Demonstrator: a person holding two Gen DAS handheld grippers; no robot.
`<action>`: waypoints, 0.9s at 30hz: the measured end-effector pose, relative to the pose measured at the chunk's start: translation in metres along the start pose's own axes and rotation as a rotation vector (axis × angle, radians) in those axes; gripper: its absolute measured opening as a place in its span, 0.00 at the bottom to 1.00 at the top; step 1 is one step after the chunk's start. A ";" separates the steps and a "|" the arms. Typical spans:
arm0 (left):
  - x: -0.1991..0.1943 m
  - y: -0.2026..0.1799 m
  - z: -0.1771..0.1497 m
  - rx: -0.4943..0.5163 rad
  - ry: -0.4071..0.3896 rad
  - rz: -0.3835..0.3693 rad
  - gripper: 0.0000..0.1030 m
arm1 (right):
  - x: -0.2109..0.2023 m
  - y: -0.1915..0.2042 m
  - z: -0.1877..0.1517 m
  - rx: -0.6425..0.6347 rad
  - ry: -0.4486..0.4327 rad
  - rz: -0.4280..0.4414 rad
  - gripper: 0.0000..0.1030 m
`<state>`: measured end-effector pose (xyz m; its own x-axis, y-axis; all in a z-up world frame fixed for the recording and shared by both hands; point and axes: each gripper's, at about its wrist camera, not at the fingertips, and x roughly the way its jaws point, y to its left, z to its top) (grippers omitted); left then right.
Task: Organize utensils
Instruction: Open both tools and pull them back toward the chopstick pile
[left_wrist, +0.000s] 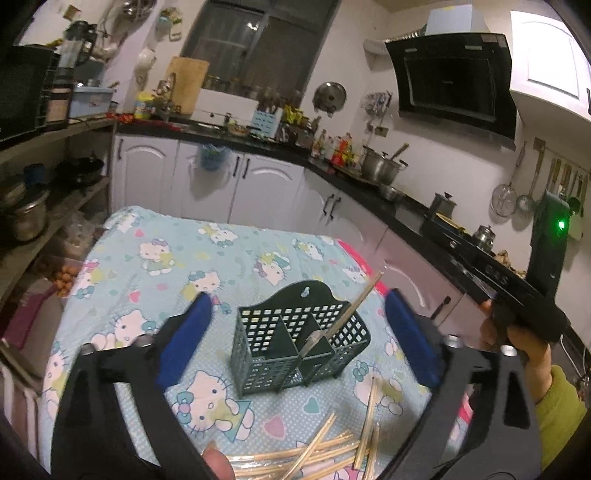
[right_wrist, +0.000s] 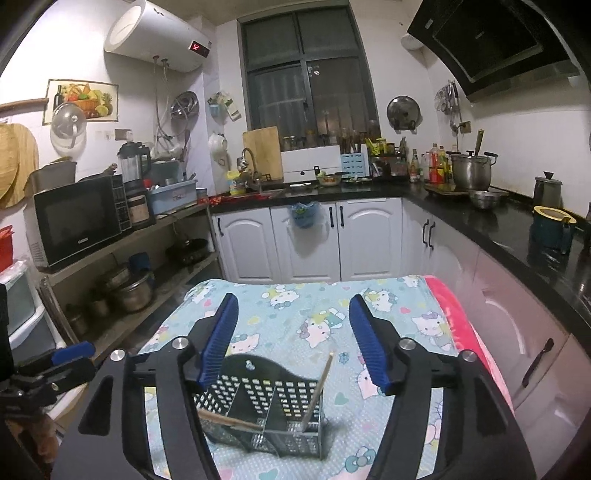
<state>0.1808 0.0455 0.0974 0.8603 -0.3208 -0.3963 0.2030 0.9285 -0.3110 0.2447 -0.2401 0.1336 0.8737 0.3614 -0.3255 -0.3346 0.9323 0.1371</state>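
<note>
A dark green perforated utensil holder (left_wrist: 295, 347) with compartments stands on the Hello Kitty cloth; it also shows in the right wrist view (right_wrist: 266, 410). A wooden chopstick (left_wrist: 349, 310) leans upright in its right compartment, seen too in the right wrist view (right_wrist: 317, 391). Another stick (right_wrist: 229, 420) lies across the holder's left side there. A pile of loose chopsticks (left_wrist: 317, 450) lies on the cloth in front. My left gripper (left_wrist: 299, 325) is open and empty, its blue fingers either side of the holder. My right gripper (right_wrist: 293, 332) is open and empty above the holder.
The table with the patterned cloth (left_wrist: 166, 258) has a pink edge (right_wrist: 454, 317) on the right. White cabinets and a black counter (right_wrist: 480, 218) run behind and to the right. Shelves with a microwave (right_wrist: 77, 221) and pots stand left. The right gripper's body (left_wrist: 532, 295) shows in the left wrist view.
</note>
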 end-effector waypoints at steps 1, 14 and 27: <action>-0.004 0.000 -0.001 -0.001 -0.010 0.005 0.90 | -0.005 -0.001 -0.001 0.002 0.000 0.001 0.63; -0.038 -0.012 -0.020 0.019 -0.059 0.044 0.90 | -0.048 -0.005 -0.030 -0.002 0.017 -0.002 0.72; -0.041 -0.021 -0.050 0.035 -0.008 0.039 0.90 | -0.072 -0.002 -0.065 -0.019 0.077 0.003 0.74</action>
<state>0.1180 0.0295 0.0775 0.8716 -0.2828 -0.4005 0.1853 0.9463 -0.2650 0.1592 -0.2675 0.0956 0.8433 0.3629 -0.3964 -0.3441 0.9312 0.1203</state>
